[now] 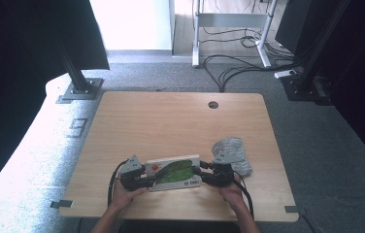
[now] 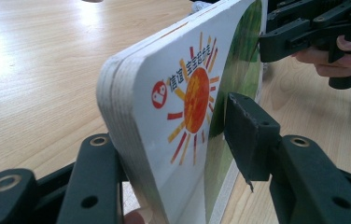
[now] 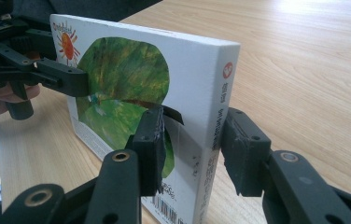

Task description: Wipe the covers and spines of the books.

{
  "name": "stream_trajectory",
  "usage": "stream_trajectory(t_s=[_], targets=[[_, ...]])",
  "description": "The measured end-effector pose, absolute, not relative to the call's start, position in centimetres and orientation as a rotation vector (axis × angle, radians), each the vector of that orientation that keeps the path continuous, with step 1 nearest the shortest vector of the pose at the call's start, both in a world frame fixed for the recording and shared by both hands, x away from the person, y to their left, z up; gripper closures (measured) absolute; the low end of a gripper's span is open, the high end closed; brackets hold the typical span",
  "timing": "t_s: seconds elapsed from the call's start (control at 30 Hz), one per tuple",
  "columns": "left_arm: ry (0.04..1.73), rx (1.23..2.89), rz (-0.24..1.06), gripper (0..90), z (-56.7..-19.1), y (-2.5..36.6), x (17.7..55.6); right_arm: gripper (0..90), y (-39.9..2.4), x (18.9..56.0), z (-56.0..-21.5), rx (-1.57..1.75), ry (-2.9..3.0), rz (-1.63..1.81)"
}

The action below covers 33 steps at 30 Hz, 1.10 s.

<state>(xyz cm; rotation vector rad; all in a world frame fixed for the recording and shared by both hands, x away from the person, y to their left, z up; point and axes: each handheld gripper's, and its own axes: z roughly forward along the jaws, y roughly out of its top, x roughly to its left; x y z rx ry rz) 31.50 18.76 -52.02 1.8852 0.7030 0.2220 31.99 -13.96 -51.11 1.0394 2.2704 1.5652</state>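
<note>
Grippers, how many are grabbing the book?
2. The left gripper clamps the board book at its rounded page end by the orange sun; the right gripper straddles its spine end. A crumpled plastic bag lies beyond.

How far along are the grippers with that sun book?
Done: both grippers, left and right, have the board book by opposite ends. In hand: it stands on edge on the table, closed. What is left I cannot tell; the crinkly bag lies untouched.
</note>
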Motion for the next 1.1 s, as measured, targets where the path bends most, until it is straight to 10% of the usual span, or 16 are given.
stream_trajectory(t_s=[1.1], targets=[[0.861, 1.929, 0.281, 35.2, -52.80, 18.35, 32.07, 60.2, -13.80, 32.45, -51.76, 1.144, 2.243, 1.502]])
